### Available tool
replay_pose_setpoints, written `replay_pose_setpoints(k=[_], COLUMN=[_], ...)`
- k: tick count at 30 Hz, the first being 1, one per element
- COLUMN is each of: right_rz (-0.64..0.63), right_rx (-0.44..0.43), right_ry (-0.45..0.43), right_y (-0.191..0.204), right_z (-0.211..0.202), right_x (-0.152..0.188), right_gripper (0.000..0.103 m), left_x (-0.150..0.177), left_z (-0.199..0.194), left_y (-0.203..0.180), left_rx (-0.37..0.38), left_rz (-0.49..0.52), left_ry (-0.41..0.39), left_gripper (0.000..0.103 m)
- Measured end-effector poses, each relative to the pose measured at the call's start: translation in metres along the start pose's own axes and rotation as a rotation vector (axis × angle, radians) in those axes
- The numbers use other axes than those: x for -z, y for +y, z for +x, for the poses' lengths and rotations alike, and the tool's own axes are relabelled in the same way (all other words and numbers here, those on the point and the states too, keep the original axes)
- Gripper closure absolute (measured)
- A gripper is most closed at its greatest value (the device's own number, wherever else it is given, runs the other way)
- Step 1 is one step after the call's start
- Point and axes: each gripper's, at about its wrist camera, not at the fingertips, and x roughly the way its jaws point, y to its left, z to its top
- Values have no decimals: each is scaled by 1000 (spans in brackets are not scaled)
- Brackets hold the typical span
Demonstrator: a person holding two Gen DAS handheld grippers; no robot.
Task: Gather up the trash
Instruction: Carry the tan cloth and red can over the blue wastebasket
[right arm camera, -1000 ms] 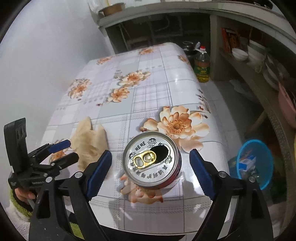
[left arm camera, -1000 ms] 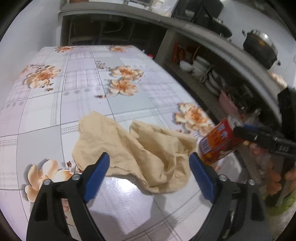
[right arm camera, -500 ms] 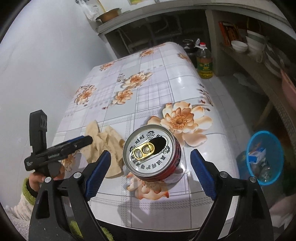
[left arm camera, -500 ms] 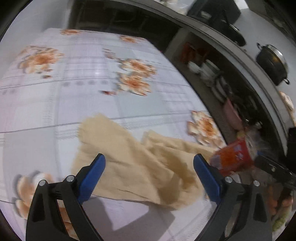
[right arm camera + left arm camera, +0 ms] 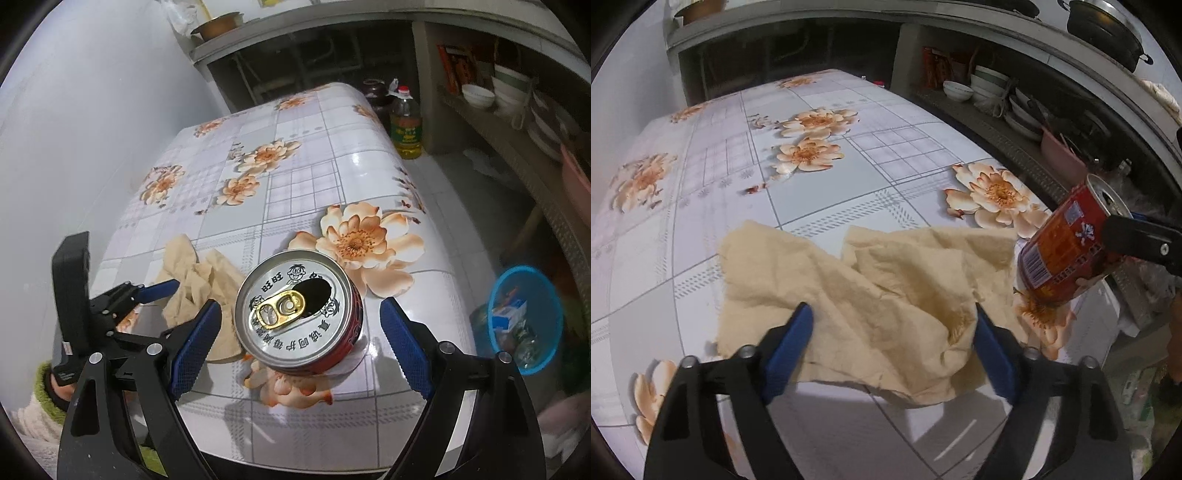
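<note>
An oil bottle point(image 5: 406, 127) stands beyond the floral tablecloth point(image 5: 306, 177); bowls point(image 5: 957, 90) fill the shelf.

you're in home kitchen. table point(image 5: 306, 155) wears glossy floral oilcloth. open shelf point(image 5: 1015, 122) beside it carries stacked bowls point(image 5: 988, 79) and plates. black pot point(image 5: 1104, 27) sits on counter above. cooking oil bottle point(image 5: 405, 123) stands on floor past table's far corner, near dark jar. blue bin point(image 5: 526, 314) with rubbish sits on tiled floor to table's right.
</note>
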Motion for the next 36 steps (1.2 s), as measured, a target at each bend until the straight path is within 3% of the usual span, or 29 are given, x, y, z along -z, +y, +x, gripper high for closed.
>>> replay_pose_setpoints(k=[4, 9, 12, 20, 25, 31, 36], right_rz=[-37, -72, -76, -13, 75, 198, 322], right_rx=[30, 79, 80, 34, 20, 97, 215], right_ry=[-1, 12, 5, -36, -92, -199, -279], right_y=[6, 9, 8, -10, -40, -92, -144], right_z=[6, 14, 13, -1, -26, -73, -109], right_x=[2, 5, 5, 9, 8, 13, 33], right_gripper=[21, 36, 38, 38, 38, 38, 38], left_x=[-3, -4, -6, -22, -48, -88, -117], left_z=[-1, -2, -1, -14, -28, -27, -12], left_y=[8, 13, 13, -6, -34, -92, -155], left_rx=[-10, -20, -19, -19, 23, 132, 227], left_rz=[-20, -36, -34, 4, 68, 176, 288], left_ry=[-5, -6, 4, -24, -76, -115, -111], left_gripper=[50, 78, 89, 94, 94, 94, 94])
